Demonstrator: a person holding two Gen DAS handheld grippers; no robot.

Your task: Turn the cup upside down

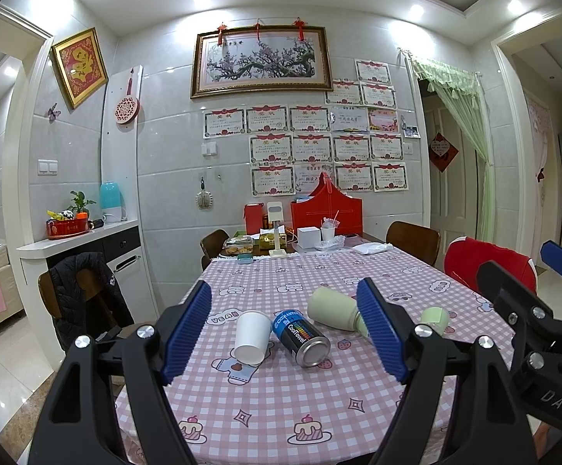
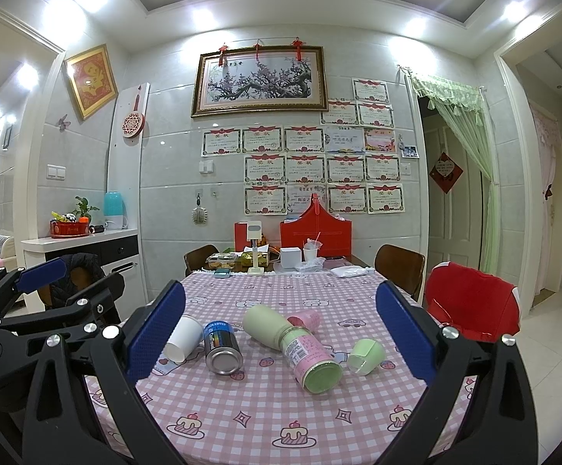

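We hold both tongs above the near edge of the table (image 2: 265, 418), which is covered in a pink checked cloth, so that each camera looks forward over the whole work area. The left tongs (image 1: 284, 333) stand wide open and grip nothing; their blue pads (image 1: 188, 333) frame the white paper cup (image 1: 251, 337), which lies on its side just ahead of them, mouth toward us. The right tongs (image 2: 281, 333) are likewise spread wide and empty, with the remaining items between their arms. Touching the white cup on its right lies a blue can (image 1: 300, 335), also on its side. Beyond it, toward the right tongs, a pale green bottle (image 2: 292, 345) rests on its side, with a pink cup (image 2: 306, 317) lying behind it. A small green cup (image 2: 366, 354) sits tilted near the inner pad of the right tongs. We judge the white cup to be the nearest candidate for the left tongs and the green cup for the right; the task does not say which one. Neither cup is yet inverted. Because the can touches the white cup, closing on the cup may roll the can. Farther off, boxes (image 2: 315, 232) crowd the far end of the table.
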